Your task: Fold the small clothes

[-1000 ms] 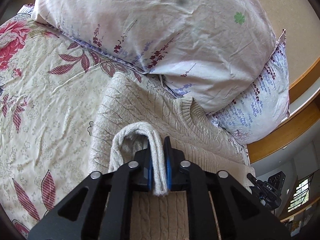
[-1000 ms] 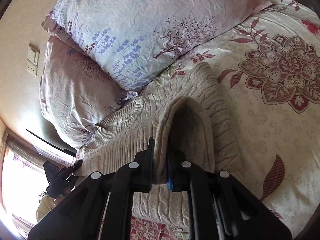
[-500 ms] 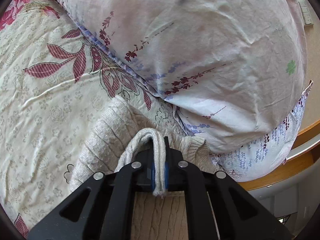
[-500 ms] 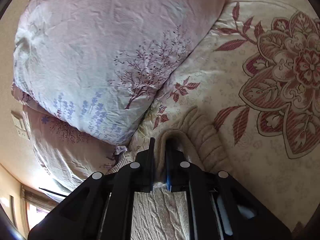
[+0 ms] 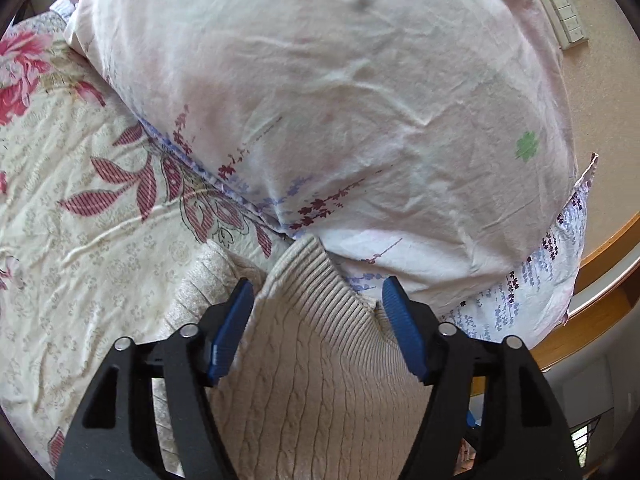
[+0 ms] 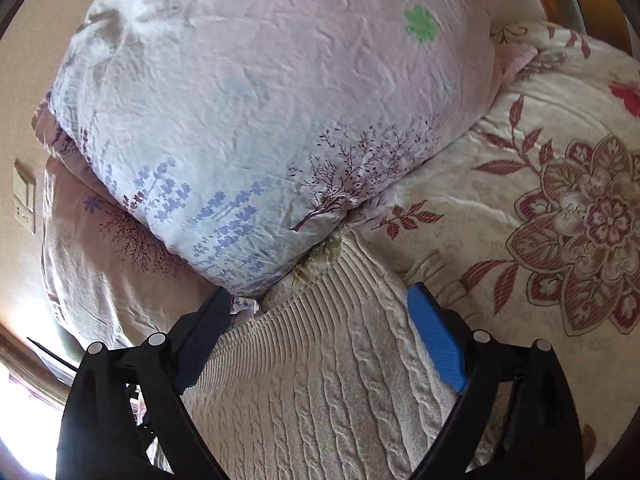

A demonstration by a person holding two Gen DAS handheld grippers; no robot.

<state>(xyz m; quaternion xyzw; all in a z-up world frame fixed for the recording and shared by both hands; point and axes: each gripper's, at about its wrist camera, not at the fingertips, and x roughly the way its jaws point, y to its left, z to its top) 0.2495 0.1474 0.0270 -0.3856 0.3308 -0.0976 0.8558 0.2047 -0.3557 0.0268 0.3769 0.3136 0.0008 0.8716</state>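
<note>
Both the left claw (image 5: 318, 330) and the right claw (image 6: 320, 336) are spread apart, gripping nothing. The sweater (image 5: 316, 380) is laid doubled at lower centre, its ribbed hem against the pillow (image 5: 340, 100); one fold is judged done, further folds possibly outstanding.

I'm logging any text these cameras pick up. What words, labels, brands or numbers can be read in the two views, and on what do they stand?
None can be read.
sweater: no tag or label shows.
pillow: only printed flowers and a green clover, no lettering.
bedspread: floral print only.
wall switch panel: no readable markings.
</note>
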